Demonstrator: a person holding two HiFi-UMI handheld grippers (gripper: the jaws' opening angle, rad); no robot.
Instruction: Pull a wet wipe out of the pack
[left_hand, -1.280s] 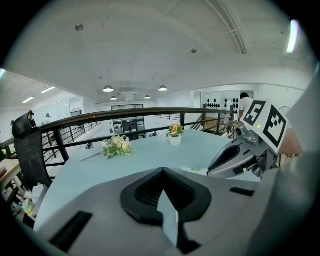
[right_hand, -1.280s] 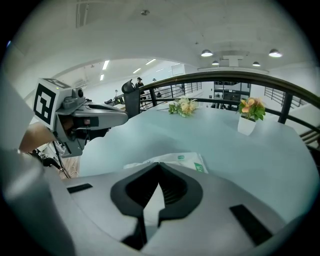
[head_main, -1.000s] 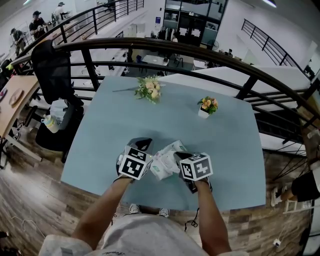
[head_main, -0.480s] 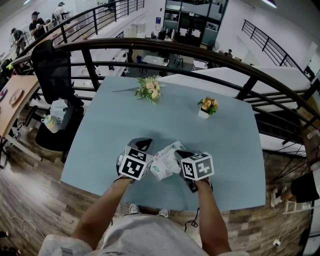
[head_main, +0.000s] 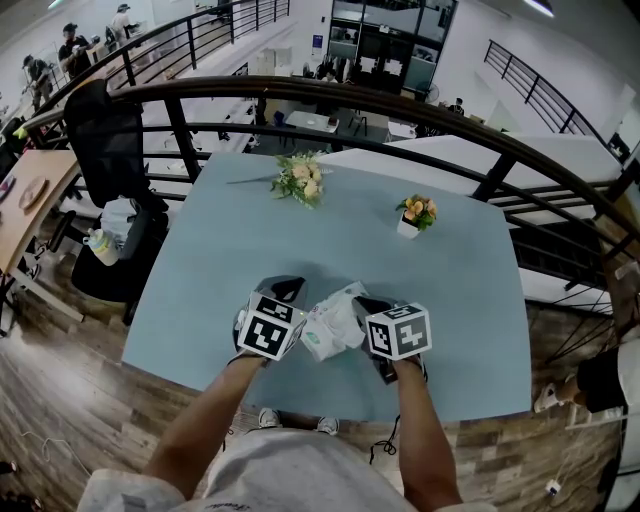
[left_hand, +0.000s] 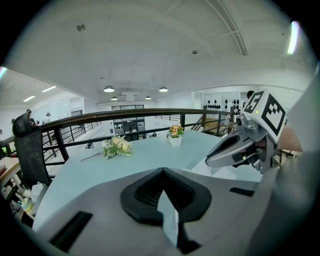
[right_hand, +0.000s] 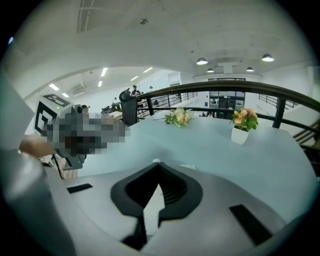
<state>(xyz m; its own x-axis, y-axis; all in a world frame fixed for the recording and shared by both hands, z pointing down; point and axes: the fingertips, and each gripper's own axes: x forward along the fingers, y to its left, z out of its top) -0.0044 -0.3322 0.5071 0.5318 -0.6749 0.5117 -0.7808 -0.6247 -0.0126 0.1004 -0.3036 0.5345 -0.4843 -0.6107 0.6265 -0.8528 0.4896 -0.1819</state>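
The white wet wipe pack lies near the front edge of the pale blue table, between my two grippers. My right gripper is at the pack's far right corner; its jaws are shut on a white strip of wipe, and a small white bit shows at their tip. The right gripper points down over the table. My left gripper rests just left of the pack, with its jaws shut and only a thin pale sliver between them. In the left gripper view the pack sits under the right gripper.
A loose flower bunch lies at the table's far side, and a small white pot of flowers stands at the far right. A black railing curves behind the table. A black chair stands to the left.
The right gripper has shifted slightly to the right beside the pack. The left gripper and the pack have stayed where they were.
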